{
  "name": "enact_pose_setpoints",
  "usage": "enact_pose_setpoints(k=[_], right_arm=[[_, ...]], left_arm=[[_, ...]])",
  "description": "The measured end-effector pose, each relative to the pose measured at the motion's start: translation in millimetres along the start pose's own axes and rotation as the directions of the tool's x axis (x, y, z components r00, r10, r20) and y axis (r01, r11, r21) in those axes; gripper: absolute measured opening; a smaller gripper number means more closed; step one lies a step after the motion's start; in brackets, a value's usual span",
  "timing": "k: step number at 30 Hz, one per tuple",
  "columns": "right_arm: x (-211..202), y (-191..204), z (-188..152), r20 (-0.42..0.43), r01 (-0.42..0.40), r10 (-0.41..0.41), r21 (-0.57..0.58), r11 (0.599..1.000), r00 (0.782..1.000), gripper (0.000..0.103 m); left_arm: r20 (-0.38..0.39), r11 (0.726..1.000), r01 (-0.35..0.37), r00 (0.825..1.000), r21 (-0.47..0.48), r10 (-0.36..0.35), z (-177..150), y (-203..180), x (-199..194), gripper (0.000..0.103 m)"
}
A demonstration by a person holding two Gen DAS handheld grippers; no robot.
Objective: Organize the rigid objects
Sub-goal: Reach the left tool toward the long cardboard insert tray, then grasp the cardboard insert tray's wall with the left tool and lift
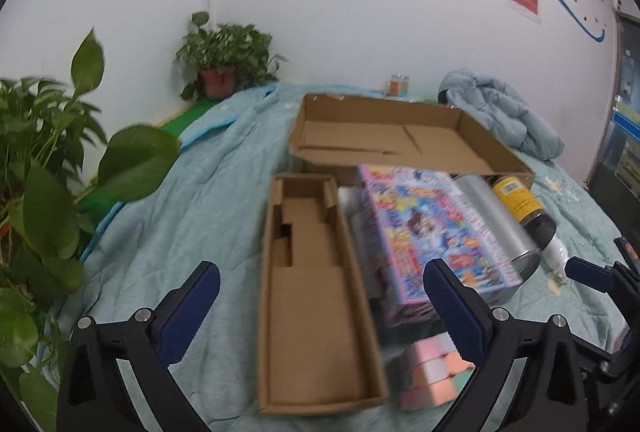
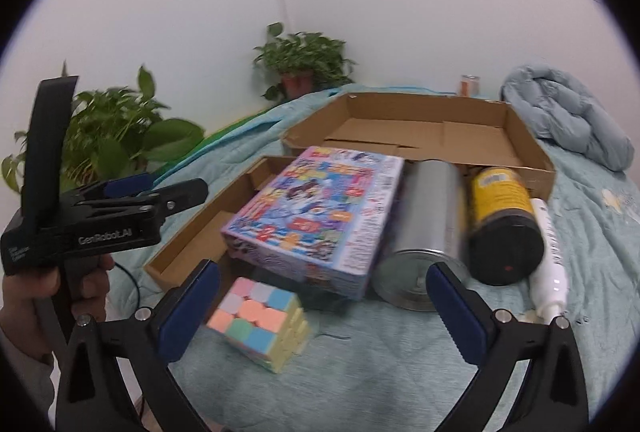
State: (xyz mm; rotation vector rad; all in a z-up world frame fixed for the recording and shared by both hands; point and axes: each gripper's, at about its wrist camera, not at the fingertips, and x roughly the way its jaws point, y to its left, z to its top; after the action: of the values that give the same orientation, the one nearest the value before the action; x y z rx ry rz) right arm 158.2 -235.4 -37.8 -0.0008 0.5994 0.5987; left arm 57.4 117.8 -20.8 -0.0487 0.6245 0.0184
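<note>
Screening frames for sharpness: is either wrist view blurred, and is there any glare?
Left wrist view: motion blur smears the narrow cardboard tray and puzzle box; the left claw stays sharp. Right wrist view: milder blur, the cube is fairly crisp. Both show fisheye bending and dark corners; no strong glare.

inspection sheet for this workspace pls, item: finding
Surface: teal quilt spread over the work area, rumpled.
Job's things: pastel cube; colourful flat box leaning on the narrow carton; silver can, yellow-label jar and white bottle lying side by side; wide carton tray holds nothing.
Clutter: light-blue padded jacket, small jar at the back.
Grippers: left tool open over the narrow carton; right tool open, nothing held.
Cables: thin dark cord by the left hand.
Surroundings: white wall, two potted plants.
</note>
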Motion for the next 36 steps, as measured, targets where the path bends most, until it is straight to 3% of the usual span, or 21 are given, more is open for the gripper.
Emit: enact_pose_setpoints(k=[5, 8, 13, 15, 16, 17, 18, 21, 25, 29, 32, 36], right_arm=[[15.4, 31.5, 3.9, -0.078, -0.117, 0.114, -0.028, 0.993, 0.99, 0.103], [21.0, 55.0, 3.0, -0.097, -0.102, 0.097, -0.044, 0.994, 0.991, 0.1], [39.3, 74.5, 4.9, -0.136, -0.068, 0.063, -0.031, 0.997, 0.989, 0.083], [44.3, 78.7, 2.7, -0.161, -0.049, 0.044, -0.028, 0.998, 0.986, 0.065], [48.3, 80.9, 2.3, -0.182, -0.046, 0.04, -0.029, 0.999, 0.982, 0.044], [53.2, 82.8, 0.9, -0.209, -0.039, 0.03, -0.036, 0.999, 0.977, 0.032], [56.4, 83.7, -0.7, -0.231, -0.032, 0.022, -0.038, 0.999, 0.973, 0.032], [67.7, 88.9, -4.7, -0.284, -0.046, 0.041, -0.013, 0.999, 0.958, 0.029], [80.3, 102.9, -4.2, -0.326, -0.074, 0.072, 0.003, 0.997, 0.943, 0.015], [84.2, 107.9, -3.8, -0.317, -0.044, 0.049, 0.023, 0.999, 0.947, 0.014], [92.6, 106.3, -3.3, -0.342, -0.021, 0.03, 0.03, 0.999, 0.939, 0.015], [107.2, 103.2, -3.0, -0.376, 0.011, 0.01, 0.055, 0.998, 0.927, 0.015]], left_arm=[[-0.127, 0.993, 0.076, 0.988, -0.092, -0.087, -16.4, 37.0, 21.8, 0.102], [-0.161, 0.993, 0.042, 0.985, -0.108, -0.059, -22.4, 50.4, 32.8, 0.098], [-0.222, 0.984, 0.088, 0.967, -0.154, -0.121, -31.8, 67.2, 50.0, 0.053], [-0.26, 0.981, 0.106, 0.954, -0.164, -0.147, -36.6, 71.4, 57.5, 0.033], [-0.259, 0.977, 0.124, 0.952, -0.171, -0.166, -37.5, 72.7, 58.9, 0.026], [-0.253, 0.972, 0.143, 0.949, -0.185, -0.187, -37.9, 74.7, 58.8, 0.021], [-0.252, 0.971, 0.151, 0.948, -0.184, -0.195, -38.2, 74.8, 58.0, 0.012], [-0.271, 0.974, 0.139, 0.945, -0.18, -0.185, -40.0, 77.3, 55.4, 0.009], [-0.3, 0.977, 0.13, 0.938, -0.167, -0.176, -44.1, 78.2, 44.1, 0.007], [-0.319, 0.973, 0.134, 0.929, -0.188, -0.19, -54.7, 82.5, 29.3, 0.007], [-0.315, 0.979, 0.127, 0.933, -0.161, -0.173, -58.1, 78.2, 26.8, 0.008], [-0.328, 0.971, 0.161, 0.921, -0.174, -0.211, -54.5, 79.0, 33.1, 0.012]])
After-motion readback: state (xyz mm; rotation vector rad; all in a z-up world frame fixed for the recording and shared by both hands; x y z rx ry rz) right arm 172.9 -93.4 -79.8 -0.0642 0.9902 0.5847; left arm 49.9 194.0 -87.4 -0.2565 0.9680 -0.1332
